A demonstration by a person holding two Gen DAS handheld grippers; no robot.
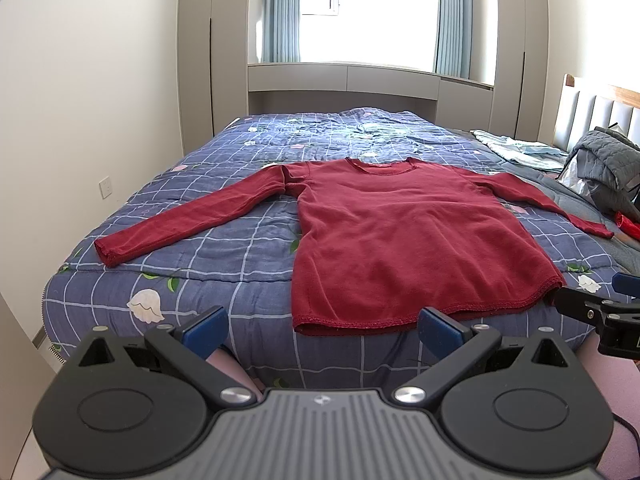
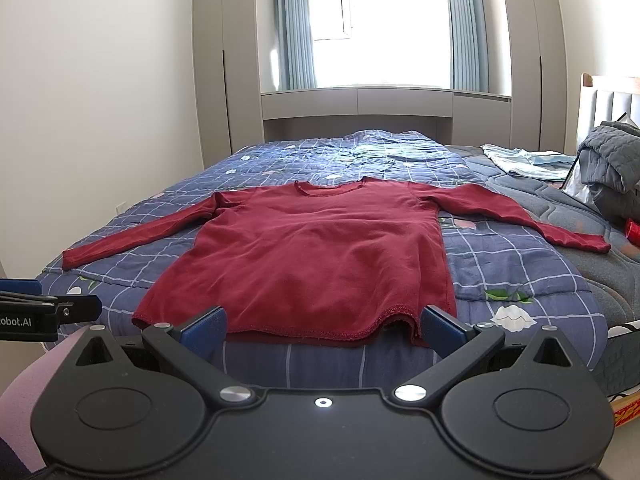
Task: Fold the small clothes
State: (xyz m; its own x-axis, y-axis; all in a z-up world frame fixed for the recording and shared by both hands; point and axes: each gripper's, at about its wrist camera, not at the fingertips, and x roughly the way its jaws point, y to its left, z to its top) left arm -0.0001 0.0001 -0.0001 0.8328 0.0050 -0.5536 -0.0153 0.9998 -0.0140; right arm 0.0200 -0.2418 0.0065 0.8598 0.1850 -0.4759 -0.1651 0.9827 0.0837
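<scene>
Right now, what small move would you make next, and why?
Probably bring the left gripper forward to the shirt hem: the shirt lies flat and unfolded, sleeves spread, and both grippers, right one too, hang open just short of it, holding nothing.

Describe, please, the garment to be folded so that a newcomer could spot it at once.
Start at the bed with the blue checked quilt below the window. Spread flat on its near end lies a dark red long-sleeved top, both sleeves stretched outward and hem toward the viewer. The heaped grey bedding and pale blue cloth lie at the far right.
</scene>
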